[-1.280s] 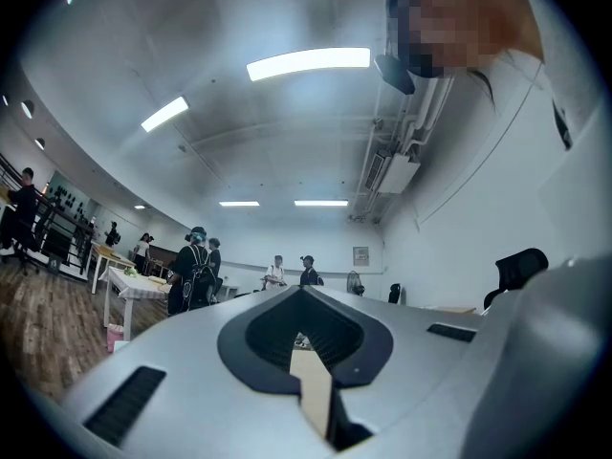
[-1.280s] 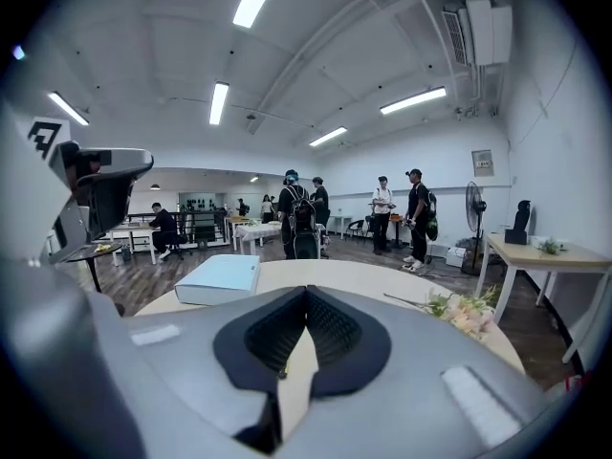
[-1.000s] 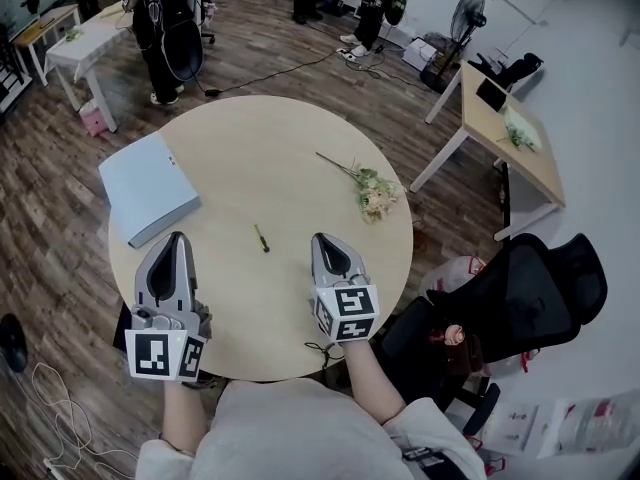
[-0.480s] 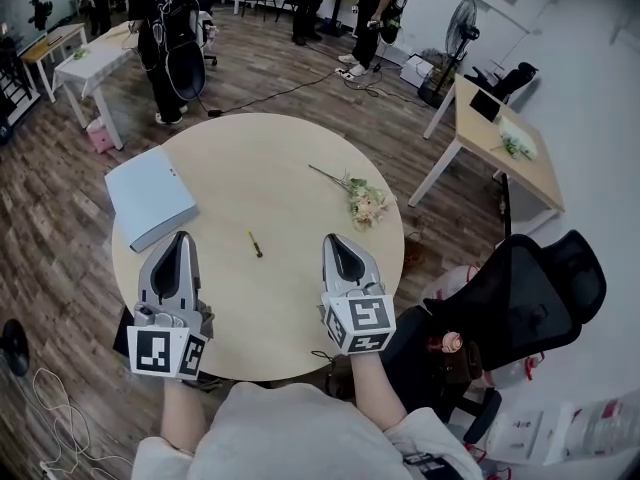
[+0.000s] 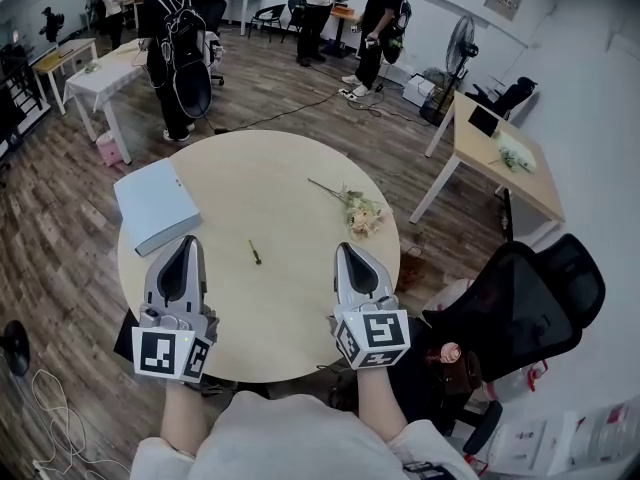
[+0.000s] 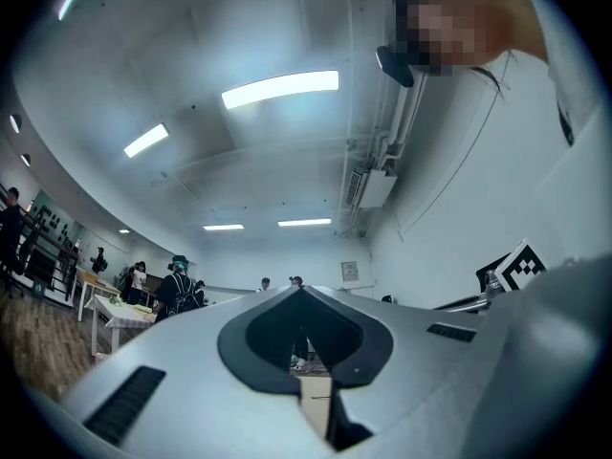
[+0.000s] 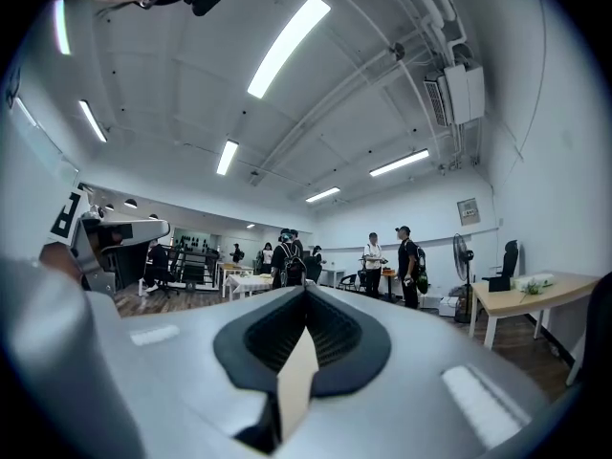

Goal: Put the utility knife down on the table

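The utility knife [image 5: 255, 253], small and dark with a yellowish end, lies on the round wooden table [image 5: 270, 168] near its middle, with nothing touching it. My left gripper [image 5: 187, 240] hovers over the table's near left part, shut and empty, left of the knife. My right gripper [image 5: 348, 248] is shut and empty too, to the knife's right. In the left gripper view the left gripper [image 6: 304, 290] has its jaws met at the tip, and in the right gripper view the right gripper [image 7: 306, 290] looks the same, both aimed level across the room.
A pale blue binder [image 5: 157, 206] lies at the table's left edge, and a flower sprig [image 5: 360, 213] at its right. A black office chair [image 5: 520, 298] stands close on the right, with a wooden desk [image 5: 500, 153] behind it. Several people [image 5: 180, 38] stand at the back.
The head view has tilted up, so more of the room shows. Both grippers sit a little lower in the frame and stay shut. The knife has not moved on the table.
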